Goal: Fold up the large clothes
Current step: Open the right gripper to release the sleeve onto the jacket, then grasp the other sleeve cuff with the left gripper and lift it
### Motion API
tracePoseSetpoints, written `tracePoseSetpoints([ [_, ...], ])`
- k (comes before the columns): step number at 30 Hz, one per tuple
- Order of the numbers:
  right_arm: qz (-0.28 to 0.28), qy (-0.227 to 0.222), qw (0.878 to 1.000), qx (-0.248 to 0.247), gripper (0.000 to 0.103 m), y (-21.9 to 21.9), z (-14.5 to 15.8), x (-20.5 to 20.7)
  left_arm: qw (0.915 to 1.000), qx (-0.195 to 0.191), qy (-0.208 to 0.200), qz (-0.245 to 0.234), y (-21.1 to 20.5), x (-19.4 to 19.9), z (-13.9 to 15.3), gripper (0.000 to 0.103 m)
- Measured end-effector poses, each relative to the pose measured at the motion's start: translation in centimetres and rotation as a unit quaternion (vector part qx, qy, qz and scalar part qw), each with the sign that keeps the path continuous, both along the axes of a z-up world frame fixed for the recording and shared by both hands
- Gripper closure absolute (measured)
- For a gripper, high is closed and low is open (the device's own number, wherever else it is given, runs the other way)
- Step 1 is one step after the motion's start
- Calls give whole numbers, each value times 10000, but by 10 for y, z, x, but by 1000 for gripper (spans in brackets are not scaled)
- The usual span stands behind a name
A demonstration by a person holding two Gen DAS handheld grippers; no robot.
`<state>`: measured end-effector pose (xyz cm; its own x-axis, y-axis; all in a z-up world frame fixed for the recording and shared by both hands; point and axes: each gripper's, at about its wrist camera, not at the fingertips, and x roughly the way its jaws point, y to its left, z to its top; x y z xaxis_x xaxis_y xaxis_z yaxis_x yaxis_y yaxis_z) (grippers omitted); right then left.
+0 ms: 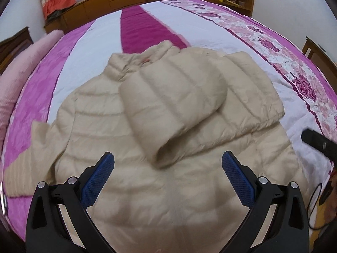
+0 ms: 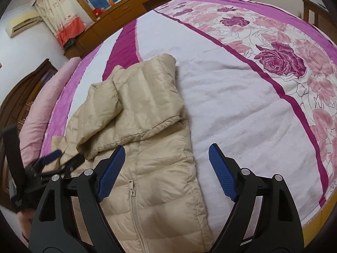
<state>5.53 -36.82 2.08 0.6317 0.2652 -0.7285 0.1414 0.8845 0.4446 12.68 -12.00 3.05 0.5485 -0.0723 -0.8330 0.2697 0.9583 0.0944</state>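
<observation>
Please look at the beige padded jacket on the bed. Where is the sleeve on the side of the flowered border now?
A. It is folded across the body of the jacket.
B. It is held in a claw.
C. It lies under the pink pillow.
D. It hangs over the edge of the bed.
A: the sleeve lies folded across the jacket, with its cuff resting on the jacket's body; both claws are open and empty.

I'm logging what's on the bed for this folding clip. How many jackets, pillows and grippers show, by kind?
Beige puffer jacket: 1
Pink pillow along the bed's edge: 1
Grippers: 2, the left gripper and the right gripper, both open and empty
Total: 4
</observation>
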Motion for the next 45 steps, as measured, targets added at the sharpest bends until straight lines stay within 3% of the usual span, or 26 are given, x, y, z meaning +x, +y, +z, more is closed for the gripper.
tracePoseSetpoints([
  [6,17,170,9999,-15,21,-1,-13,4,9995,100,-163,-246,-34,24,-1,5],
  [14,-133,318,9988,344,21,-10,-25,7,9992,146,-168,-340,-56,50,-13,5],
  [19,-171,345,9985,394,21,-16,-30,4,9978,535,-211,-314,-64,60,-33,5],
  [28,-215,377,9978,495,22,-20,-37,-1,9962,763,-295,-308,-71,58,-43,9],
  [31,-232,380,9977,509,22,-20,-37,-2,9950,848,-428,-294,-71,54,-40,24],
  [36,-212,323,9982,464,22,-12,-32,-8,9955,617,-625,-366,-65,46,-21,78],
  [38,-187,312,9984,427,22,-8,-30,-10,9965,409,-661,-323,-58,45,-11,88],
  [45,-217,150,9991,347,22,1,-15,-16,9954,34,-952,-53,-17,33,31,95],
])
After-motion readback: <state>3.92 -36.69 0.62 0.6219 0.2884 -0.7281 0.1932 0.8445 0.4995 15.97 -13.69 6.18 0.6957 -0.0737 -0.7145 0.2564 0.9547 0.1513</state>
